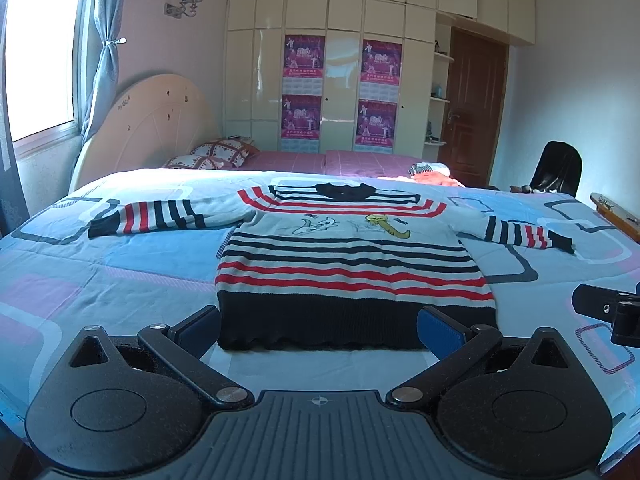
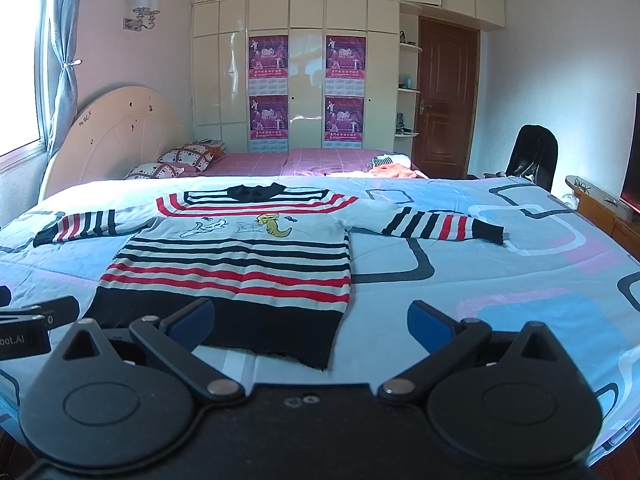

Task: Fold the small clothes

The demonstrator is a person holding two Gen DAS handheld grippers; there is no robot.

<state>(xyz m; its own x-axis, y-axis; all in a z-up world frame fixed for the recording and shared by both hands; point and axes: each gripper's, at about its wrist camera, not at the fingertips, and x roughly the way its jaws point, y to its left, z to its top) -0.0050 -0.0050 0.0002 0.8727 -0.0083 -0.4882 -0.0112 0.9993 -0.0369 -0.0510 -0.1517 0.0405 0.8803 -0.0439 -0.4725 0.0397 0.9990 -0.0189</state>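
A small striped sweater point(image 1: 344, 256) lies flat on the bed, front up, both sleeves spread out sideways. It has red, dark and white stripes, a dark hem and a cartoon print. It also shows in the right wrist view point(image 2: 236, 268). My left gripper point(image 1: 320, 328) is open and empty, its blue pads either side of the hem, just short of it. My right gripper point(image 2: 312, 320) is open and empty over the hem's right corner. The right gripper's finger shows at the edge of the left wrist view point(image 1: 608, 308).
The blue patterned quilt point(image 1: 120, 272) covers the bed. A heap of other clothes point(image 2: 390, 168) lies at the far side, pillows point(image 2: 176, 162) by the headboard. A black chair point(image 2: 534, 154) and a wooden bench point(image 2: 600, 200) stand to the right.
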